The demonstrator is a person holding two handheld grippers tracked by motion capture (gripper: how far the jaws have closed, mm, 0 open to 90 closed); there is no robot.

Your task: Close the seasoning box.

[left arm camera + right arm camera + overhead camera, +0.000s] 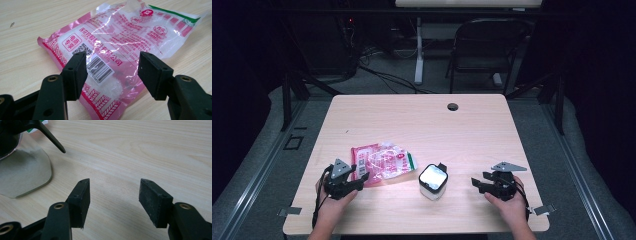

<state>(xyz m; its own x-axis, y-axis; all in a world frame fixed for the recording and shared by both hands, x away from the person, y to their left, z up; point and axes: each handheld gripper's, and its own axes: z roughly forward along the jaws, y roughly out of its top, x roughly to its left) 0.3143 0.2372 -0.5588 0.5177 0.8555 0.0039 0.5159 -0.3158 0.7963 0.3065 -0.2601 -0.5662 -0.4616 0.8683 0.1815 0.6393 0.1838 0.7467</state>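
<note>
Pink-and-clear plastic bag [117, 52] of white granules lies flat on the table [422, 120], left of centre, near edge toward you. Its near corner with the barcode label sits right between the fingers [75, 75] of your left gripper [343, 179], which hover just over it — spread wide, nothing held. In the left gripper view the granules bunch in a lump just past the barcode; the rest of the bag looks thin and crinkly.

Just right of the bag stands a small clear container [433, 181] with a black flip lid, open, part-filled with white powder. Your right gripper [492, 184] rests apart from it on the right, fingers [81, 200] wide too, pointed at bare wood; the container wall [25, 172] shows at the left edge of that view.

Step in hand looks like picking up the bag with the left. To do it well:
- Lower until both fingers straddle the bag's edge, then close on film, not on the lump — granules will shift and slip.
- Grip close to a sealed seam; loose film may slide out.
- Lift slowly so the contents settle away from the opening.
- Keep the right gripper clear of the container; a nudge could tip it and spill powder.
</note>
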